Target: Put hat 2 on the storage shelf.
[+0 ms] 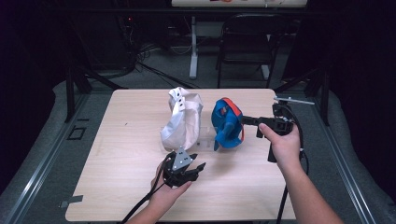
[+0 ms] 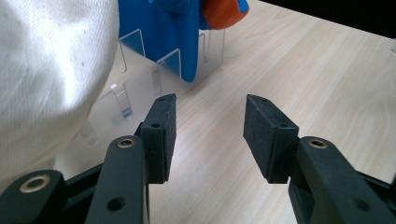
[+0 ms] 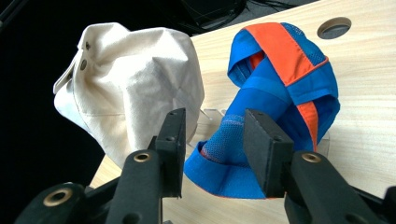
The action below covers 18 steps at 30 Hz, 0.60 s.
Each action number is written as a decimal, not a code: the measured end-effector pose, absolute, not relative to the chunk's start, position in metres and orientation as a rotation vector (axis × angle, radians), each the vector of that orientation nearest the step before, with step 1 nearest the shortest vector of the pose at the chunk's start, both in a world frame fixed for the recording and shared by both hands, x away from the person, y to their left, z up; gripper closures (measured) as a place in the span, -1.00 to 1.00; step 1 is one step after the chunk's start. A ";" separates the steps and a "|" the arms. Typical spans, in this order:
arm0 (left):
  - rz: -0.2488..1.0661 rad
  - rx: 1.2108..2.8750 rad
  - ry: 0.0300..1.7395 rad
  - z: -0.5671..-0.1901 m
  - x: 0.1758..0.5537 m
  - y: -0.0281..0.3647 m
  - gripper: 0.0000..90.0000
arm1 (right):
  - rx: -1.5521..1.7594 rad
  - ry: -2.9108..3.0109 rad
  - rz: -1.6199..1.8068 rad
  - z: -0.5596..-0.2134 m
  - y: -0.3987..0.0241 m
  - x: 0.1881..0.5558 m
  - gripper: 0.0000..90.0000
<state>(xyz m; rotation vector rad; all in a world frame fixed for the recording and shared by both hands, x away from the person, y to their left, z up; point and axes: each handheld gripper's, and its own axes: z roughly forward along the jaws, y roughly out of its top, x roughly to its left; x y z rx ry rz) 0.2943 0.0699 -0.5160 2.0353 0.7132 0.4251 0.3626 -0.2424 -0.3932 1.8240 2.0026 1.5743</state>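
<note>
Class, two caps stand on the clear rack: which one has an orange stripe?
The blue cap, beside the right hand-held gripper, carries the orange band; the cream cap is plain.

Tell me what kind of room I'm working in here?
Probably a lab or recording studio, not a home: a lone wooden table ringed by dark curtains, cables trailing over the grey floor, and a black folding chair behind.

Both forearms reach in from below, the left gripper (image 1: 191,164) and right gripper (image 1: 247,120) gaping, jaws empty.
</note>
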 end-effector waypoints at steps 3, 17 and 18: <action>0.419 2.043 0.715 -0.516 0.291 0.077 0.20 | 1.784 2.020 1.558 -0.395 -0.238 0.356 0.27; 0.439 2.031 0.813 -0.523 0.289 0.131 0.16 | 1.688 2.056 1.494 -0.417 -0.229 0.338 0.17; 0.439 2.029 0.825 -0.524 0.289 0.136 0.16 | 1.686 2.056 1.492 -0.418 -0.229 0.337 0.17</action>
